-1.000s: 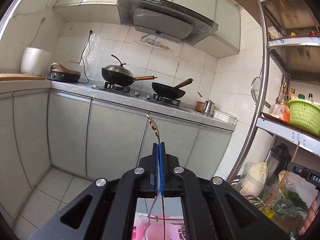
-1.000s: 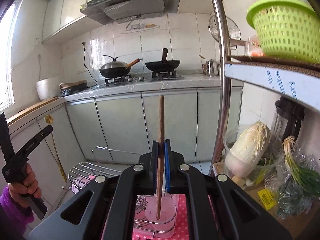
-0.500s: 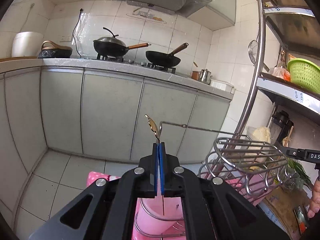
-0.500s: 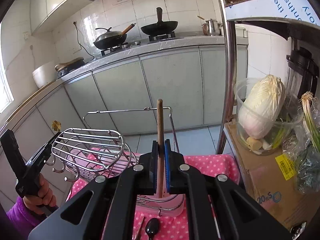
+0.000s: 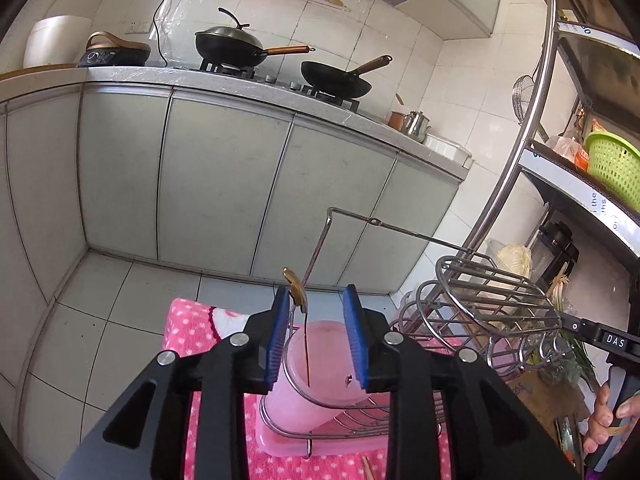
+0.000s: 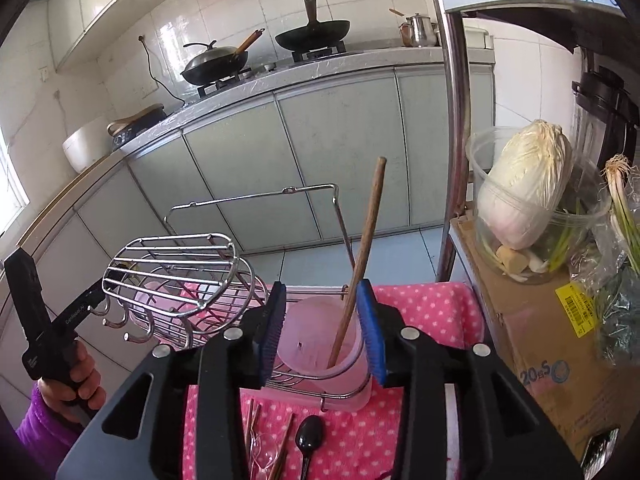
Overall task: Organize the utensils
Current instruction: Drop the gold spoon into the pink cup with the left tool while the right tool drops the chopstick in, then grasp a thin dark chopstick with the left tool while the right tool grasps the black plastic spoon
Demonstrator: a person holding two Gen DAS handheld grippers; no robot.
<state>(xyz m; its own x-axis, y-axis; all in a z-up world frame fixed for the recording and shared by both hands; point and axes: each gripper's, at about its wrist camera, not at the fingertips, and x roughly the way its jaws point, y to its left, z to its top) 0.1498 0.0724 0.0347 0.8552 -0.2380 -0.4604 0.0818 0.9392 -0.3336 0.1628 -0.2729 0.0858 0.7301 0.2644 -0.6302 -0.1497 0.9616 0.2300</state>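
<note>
A: How does the left gripper stand?

B: Its jaws are opening. A thin gold utensil stands between the blue pads, its ornate top close by the left pad, though contact there is unclear; the right pad is clear of it. Its lower end is down in the pink cup.

A: And the right gripper?

B: Opening too. A wooden stick leans between the pads, passing close by the right one, its lower end inside the pink cup; its top tilts right and away. I see no pad pressing it.

A: Where is the cup?

B: In a wire rack on a pink tray, on the pink dotted cloth. A wire basket with hooks sits on the rack's left side.

A: Anything else on the cloth?

B: Near the camera a black spoon and some chopsticks lie flat. Far right, a cabbage sits in a clear tub.
</note>
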